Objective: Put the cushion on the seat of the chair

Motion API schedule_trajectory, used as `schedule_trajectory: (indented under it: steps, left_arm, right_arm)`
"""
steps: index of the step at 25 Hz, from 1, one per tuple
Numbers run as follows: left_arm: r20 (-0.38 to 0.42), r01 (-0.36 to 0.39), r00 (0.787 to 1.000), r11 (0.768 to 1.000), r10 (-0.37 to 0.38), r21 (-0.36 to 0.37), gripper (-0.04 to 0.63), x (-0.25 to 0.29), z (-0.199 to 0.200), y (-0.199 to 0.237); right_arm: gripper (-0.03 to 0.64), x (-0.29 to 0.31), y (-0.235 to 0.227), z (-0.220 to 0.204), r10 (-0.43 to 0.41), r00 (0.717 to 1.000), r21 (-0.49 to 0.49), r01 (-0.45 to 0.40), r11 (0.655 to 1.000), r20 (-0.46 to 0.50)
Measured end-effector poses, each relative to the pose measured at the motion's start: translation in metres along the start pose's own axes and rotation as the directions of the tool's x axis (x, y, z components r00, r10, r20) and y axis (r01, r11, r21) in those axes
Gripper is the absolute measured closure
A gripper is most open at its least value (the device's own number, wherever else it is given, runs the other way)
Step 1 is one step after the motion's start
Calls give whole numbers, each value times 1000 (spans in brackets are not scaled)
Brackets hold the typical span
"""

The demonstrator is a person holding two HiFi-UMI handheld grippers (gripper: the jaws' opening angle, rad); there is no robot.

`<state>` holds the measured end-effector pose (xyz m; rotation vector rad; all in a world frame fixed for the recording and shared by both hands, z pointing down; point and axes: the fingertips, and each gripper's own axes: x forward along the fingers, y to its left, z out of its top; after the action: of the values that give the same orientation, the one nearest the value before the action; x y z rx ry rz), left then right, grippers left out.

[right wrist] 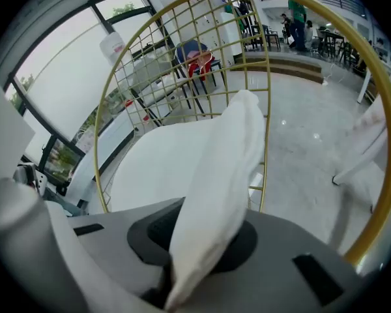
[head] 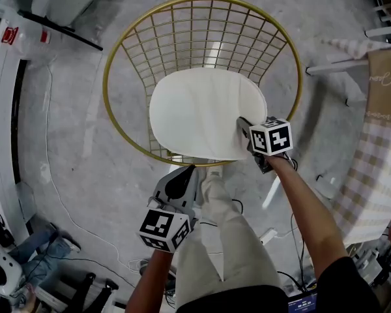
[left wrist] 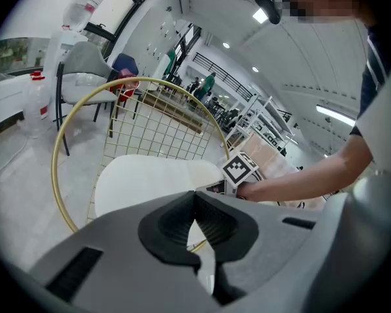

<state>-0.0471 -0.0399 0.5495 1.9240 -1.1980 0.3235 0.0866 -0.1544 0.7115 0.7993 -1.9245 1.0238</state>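
A round white cushion [head: 205, 113] lies across the seat of the gold wire chair [head: 133, 34], inside its hoop. My right gripper [head: 243, 128] is shut on the cushion's near right edge; that pinched edge [right wrist: 218, 175] stands up as a fold between its jaws. Below the chair's front rim, my left gripper [head: 188, 173] is shut with nothing in it and does not touch the cushion. From the left gripper view I see the cushion [left wrist: 150, 178], the chair's hoop [left wrist: 65, 142] and the right gripper's marker cube [left wrist: 240, 169] beyond the closed jaws.
A table with a checked cloth [head: 378, 142] stands close on the right of the chair. Cables [head: 58, 194] run over the grey floor at the left. Grey chairs [left wrist: 91, 77] and white furniture stand further back, and the person's trouser leg [head: 215, 240] is under the chair's front.
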Motion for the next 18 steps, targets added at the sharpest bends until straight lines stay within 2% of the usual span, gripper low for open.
schedule_trajectory:
  steps: [7,18]
  left_arm:
    - [-13,4,1000,1000,-4,9,591,14,0,1]
    - [-37,0,999,1000,1,23,591,28,-7,6]
  right_arm:
    - [554,13,-6,-4,-32,999,-48,31,998,-25]
    - [554,27,-3,-8,-59,997,-241,48,969,-40]
